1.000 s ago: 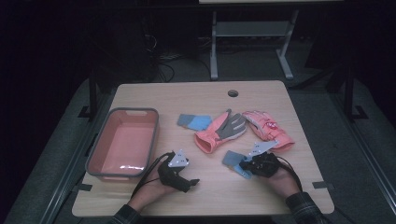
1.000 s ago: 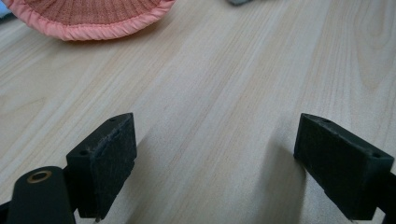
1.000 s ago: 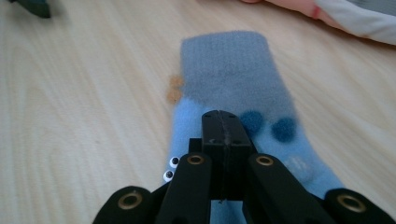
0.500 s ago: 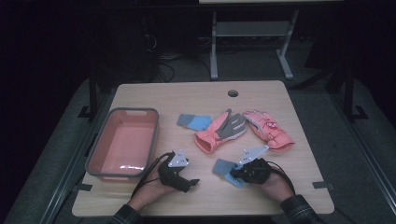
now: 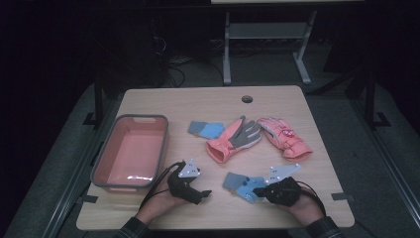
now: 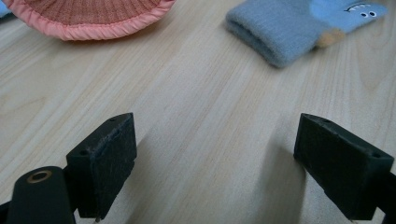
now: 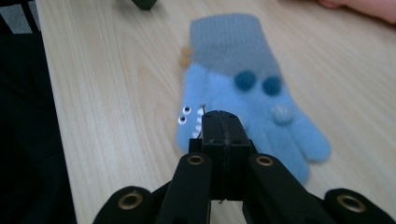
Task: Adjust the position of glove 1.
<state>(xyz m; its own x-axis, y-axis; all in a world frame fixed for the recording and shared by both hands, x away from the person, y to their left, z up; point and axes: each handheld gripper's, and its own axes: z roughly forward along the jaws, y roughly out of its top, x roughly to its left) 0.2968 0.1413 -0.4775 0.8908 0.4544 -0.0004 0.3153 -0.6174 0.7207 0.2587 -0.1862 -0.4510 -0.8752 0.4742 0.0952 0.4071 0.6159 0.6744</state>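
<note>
Blue glove (image 7: 247, 102) flat on table (image 5: 208, 104) — cuff away from right tool (image 7: 223, 122), jaws pinched on glove; left tool (image 6: 224, 158) wide.

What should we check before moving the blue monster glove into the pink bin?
1. Right tool shut on the near blue glove: ok, jaws closed at its fabric.
2. Left tool open and holding nothing: ok.
3. Pink bin upright and empty: ok.
4. Path from glove to bin free: not ok, the left tool sits between them.
5. Grip firm enough to lift: cannot tell.
</note>
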